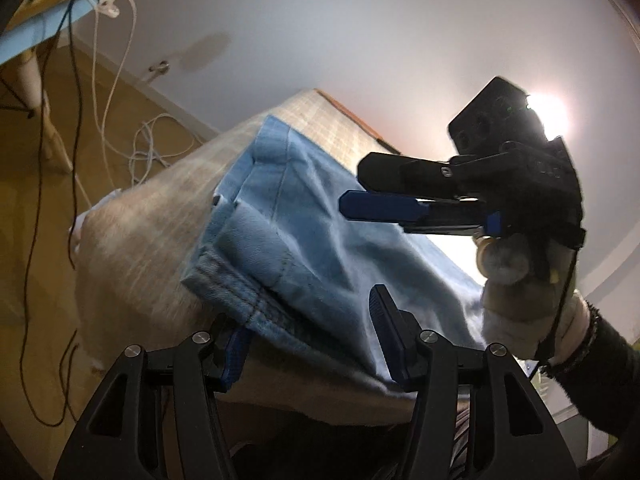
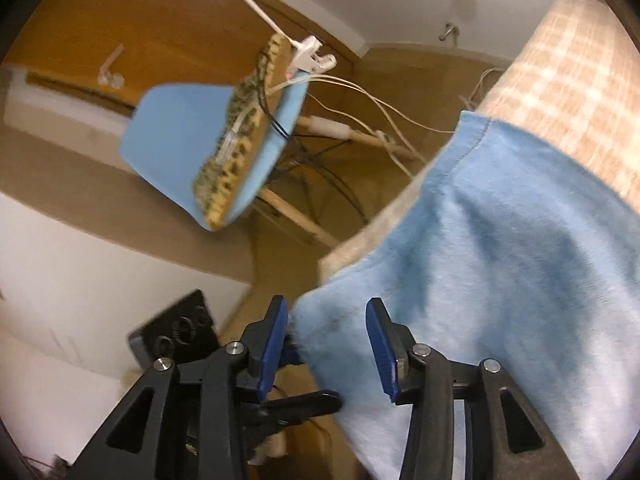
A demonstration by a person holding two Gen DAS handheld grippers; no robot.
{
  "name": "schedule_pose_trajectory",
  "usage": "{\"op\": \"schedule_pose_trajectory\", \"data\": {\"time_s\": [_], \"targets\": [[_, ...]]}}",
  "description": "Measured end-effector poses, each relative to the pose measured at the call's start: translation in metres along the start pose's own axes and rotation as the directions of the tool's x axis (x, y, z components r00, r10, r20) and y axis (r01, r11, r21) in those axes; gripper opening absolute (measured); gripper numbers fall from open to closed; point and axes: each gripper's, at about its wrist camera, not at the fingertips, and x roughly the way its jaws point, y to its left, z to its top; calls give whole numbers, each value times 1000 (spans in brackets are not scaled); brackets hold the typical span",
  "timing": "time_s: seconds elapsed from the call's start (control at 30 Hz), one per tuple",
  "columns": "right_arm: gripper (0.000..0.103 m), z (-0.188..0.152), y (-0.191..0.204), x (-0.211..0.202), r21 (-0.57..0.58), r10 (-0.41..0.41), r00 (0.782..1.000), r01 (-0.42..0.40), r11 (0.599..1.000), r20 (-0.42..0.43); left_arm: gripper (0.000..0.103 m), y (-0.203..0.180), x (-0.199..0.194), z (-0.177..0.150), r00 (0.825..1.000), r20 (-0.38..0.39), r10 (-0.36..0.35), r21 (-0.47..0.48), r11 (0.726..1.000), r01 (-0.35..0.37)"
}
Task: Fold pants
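Light-blue pants (image 1: 304,224) are seen lying folded over on a beige checked bed (image 1: 148,236), hem and seam near its edge. The left gripper (image 1: 312,344) is held with jaws spread astride the near fold, nothing pinched. The right gripper (image 2: 332,344) likewise stands spread over a cloth corner. Judged: between folds; next, an edge must be pinched and carried over.

White walls (image 1: 360,20), wooden floor (image 1: 24,240), blue chair (image 2: 180,128) draped in cables (image 1: 100,80), bright lamp glare (image 1: 548,112).
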Motion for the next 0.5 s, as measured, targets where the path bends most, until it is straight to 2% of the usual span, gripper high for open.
{"op": "schedule_pose_trajectory", "data": {"time_s": [0.1, 0.2, 0.3, 0.33, 0.37, 0.4, 0.47, 0.5], "targets": [[44, -4, 4, 5, -28, -62, 998, 61, 998, -19, 61, 7, 5, -1, 1000, -5, 11, -59, 998, -11], [42, -4, 5, 6, -49, -188, 982, 188, 981, 6, 61, 10, 7, 6, 999, -5, 34, -105, 994, -34], [39, -5, 6, 0, -80, -348, 936, 352, 933, 56, 61, 14, 12, 14, 997, 3, 71, -168, 983, -69], [39, -6, 7, -2, -99, -410, 910, 414, 905, 65, 61, 13, 14, 16, 996, 6, 86, -176, 981, -83], [39, -5, 6, -2, -111, -444, 894, 449, 887, 64, 60, 11, 16, 17, 994, 11, 107, -169, 980, -104], [38, -4, 5, -1, -120, -469, 881, 473, 873, 59, 57, 9, 18, 18, 992, 13, 125, -158, 980, -122], [38, -2, 1, 2, -122, -500, 864, 503, 856, 56, 37, 4, 20, 16, 983, 30, 180, -124, 977, -175], [38, -1, -2, 5, -120, -500, 864, 503, 856, 53, 18, 5, 21, 15, 982, 29, 188, -122, 976, -183]]}}
